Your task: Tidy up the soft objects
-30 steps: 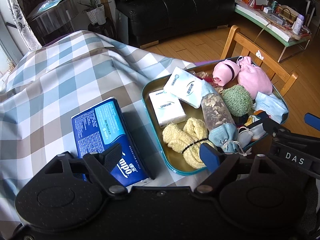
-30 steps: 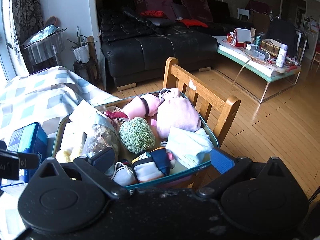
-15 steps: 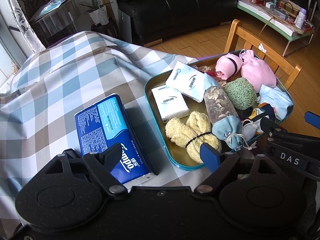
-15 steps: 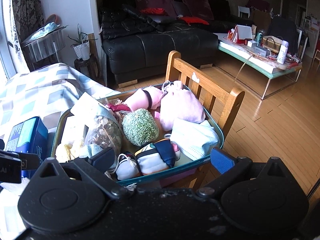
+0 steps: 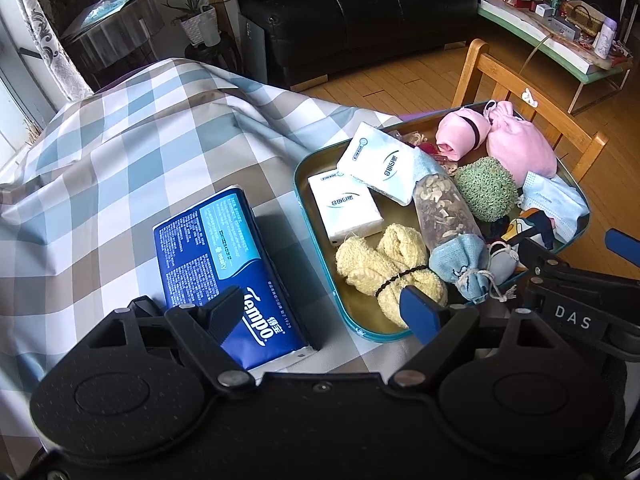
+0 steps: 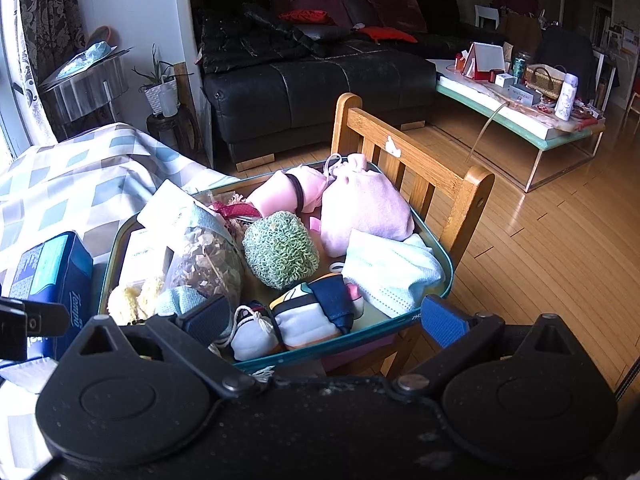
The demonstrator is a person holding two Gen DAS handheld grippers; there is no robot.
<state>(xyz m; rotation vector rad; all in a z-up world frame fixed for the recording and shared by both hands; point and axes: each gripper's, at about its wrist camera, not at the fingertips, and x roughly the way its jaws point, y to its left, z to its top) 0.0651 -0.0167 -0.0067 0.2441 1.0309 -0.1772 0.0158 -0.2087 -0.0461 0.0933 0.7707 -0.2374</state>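
Though hidden from the right wrist, two white tissue packs [image 5: 346, 204] in the tray [image 5: 352, 320]; both tongs apart, empty

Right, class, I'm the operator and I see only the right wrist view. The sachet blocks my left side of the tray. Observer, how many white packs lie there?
Observer: Two. One white tissue pack lies flat, and another overlaps its far edge.
Operator: And the yellow bundle?
Observer: The yellow towel is tied with a black band.
Operator: The blue pack?
Observer: The blue Tempo pack lies flat on the checked cloth, outside the tray.
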